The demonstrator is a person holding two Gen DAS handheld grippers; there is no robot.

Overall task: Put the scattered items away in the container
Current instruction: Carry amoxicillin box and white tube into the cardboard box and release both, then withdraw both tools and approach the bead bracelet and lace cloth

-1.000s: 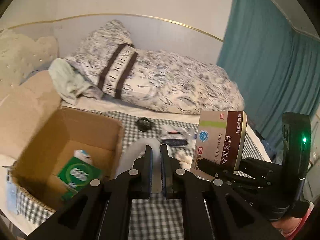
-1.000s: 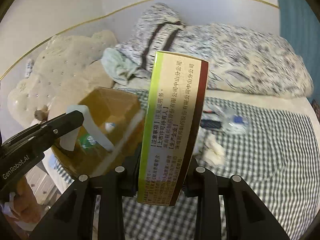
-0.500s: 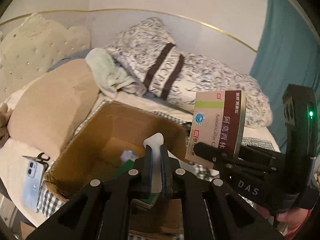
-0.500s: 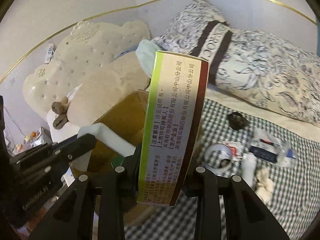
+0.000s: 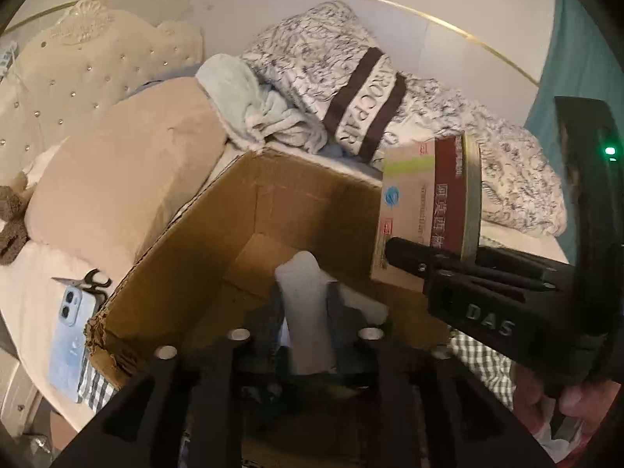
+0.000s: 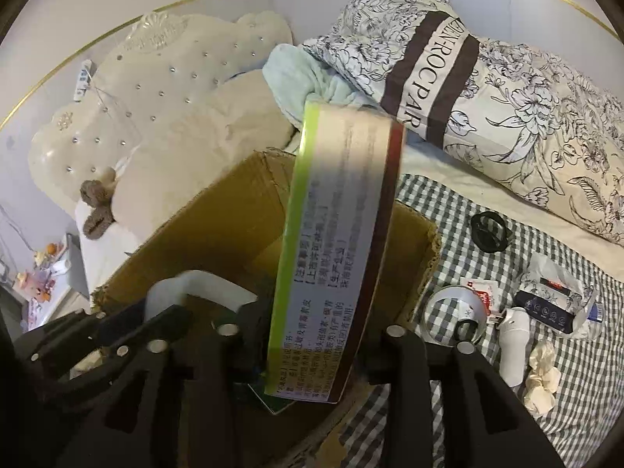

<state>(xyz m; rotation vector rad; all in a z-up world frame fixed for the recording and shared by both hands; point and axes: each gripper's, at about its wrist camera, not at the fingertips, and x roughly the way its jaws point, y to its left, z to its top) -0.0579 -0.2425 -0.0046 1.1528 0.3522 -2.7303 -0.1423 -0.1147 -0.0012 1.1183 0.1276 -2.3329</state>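
An open cardboard box (image 5: 273, 195) (image 6: 218, 210) stands on the checked bed cover. My left gripper (image 5: 304, 312) is over the box with its jaws parted; a white plastic piece (image 5: 306, 312) stands loose between them, also seen in the right wrist view (image 6: 195, 284). My right gripper (image 6: 312, 323) holds a medicine carton (image 6: 335, 241) (image 5: 421, 210), tilted over the box; the jaws look wider than the carton, so the grip is unclear. Scattered items lie right of the box: a tape roll (image 6: 454, 312), a white bottle (image 6: 514, 343), a dark packet (image 6: 546, 308), a black ring (image 6: 489, 230).
A phone (image 5: 72, 335) and scissors (image 5: 87, 280) lie left of the box. A beige cushion (image 5: 117, 179), a pale towel (image 5: 249, 105) and patterned pillows (image 6: 487, 78) lie behind it. A crumpled tissue (image 6: 542, 374) lies near the bottle.
Both grippers have moved further over the box. The left jaws have opened around the white piece. The right jaws have widened and the carton now tilts.
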